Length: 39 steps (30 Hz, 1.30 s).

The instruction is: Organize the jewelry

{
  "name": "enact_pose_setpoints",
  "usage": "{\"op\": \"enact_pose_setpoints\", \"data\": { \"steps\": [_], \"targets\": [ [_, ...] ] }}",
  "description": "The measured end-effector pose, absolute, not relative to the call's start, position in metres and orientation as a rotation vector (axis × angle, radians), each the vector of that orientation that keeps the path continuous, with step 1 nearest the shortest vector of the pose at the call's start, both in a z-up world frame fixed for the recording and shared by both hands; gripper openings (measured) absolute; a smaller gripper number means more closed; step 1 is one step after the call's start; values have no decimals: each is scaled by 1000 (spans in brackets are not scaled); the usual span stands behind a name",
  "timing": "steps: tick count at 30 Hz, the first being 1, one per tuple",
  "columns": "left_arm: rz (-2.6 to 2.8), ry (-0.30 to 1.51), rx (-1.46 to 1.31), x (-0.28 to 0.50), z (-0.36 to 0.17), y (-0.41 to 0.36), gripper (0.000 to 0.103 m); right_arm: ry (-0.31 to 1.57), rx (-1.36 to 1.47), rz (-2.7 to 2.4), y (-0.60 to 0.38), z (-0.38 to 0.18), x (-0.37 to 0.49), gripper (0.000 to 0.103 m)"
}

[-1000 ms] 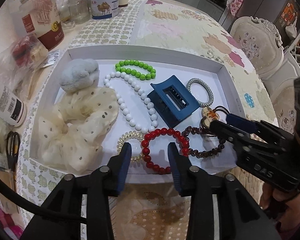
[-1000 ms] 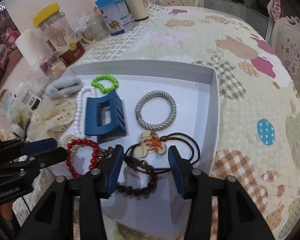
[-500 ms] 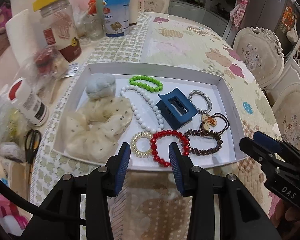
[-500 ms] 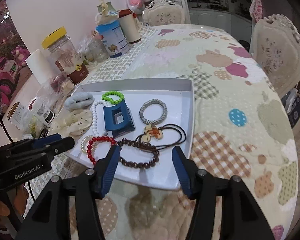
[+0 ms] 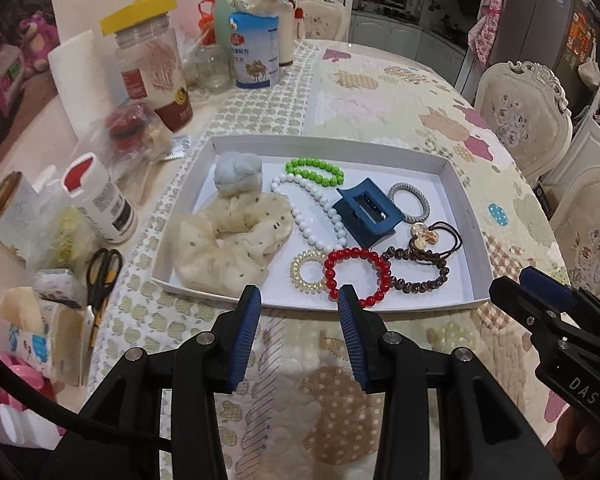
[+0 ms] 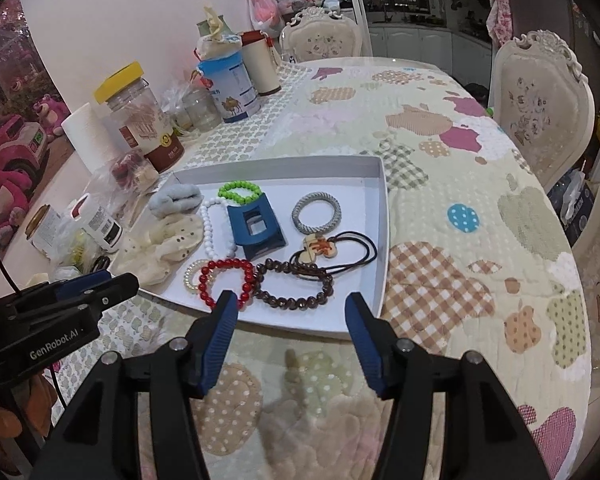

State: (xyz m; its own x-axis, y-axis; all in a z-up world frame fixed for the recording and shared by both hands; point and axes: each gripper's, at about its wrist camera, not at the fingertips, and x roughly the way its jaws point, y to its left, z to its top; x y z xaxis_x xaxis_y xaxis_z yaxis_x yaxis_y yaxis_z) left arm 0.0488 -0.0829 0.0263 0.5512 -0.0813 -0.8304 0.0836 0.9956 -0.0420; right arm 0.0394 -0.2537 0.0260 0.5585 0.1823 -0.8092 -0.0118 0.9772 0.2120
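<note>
A white tray [image 5: 466,216] [image 6: 383,240] on the patterned tablecloth holds jewelry: a red bead bracelet [image 5: 358,276] [image 6: 228,280], a brown bead bracelet [image 5: 418,276] [image 6: 296,284], a white bead necklace [image 5: 312,216], a green bead bracelet [image 5: 314,170] [image 6: 239,193], a blue hair claw [image 5: 368,212] [image 6: 256,226], a grey hair tie [image 5: 409,202] [image 6: 316,213], a charm hair tie [image 5: 432,238] [image 6: 320,250], a clear coil tie [image 5: 306,272], a cream scrunchie [image 5: 232,244] and a grey-blue scrunchie [image 5: 238,174]. My left gripper [image 5: 298,308] and right gripper [image 6: 288,312] are both open and empty, hovering before the tray's near edge.
Jars, a blue tin [image 5: 256,50], a paper roll [image 5: 82,80], bottles and scissors [image 5: 102,276] crowd the table left of the tray. Ornate chairs [image 6: 540,108] stand at the right. The tablecloth [image 6: 480,240] spreads right of the tray.
Both grippers have pulled back and up from the tray, empty. The right gripper's jaws have opened wider. All jewelry stays in place.
</note>
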Motion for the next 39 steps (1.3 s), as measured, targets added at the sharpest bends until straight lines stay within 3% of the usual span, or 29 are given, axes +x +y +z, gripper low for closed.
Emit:
{"op": "enact_pose_setpoints", "data": {
  "steps": [39],
  "targets": [
    [-33,836,0,9,80,-61,39,883,123,123,-208,80,17,66]
  ]
}}
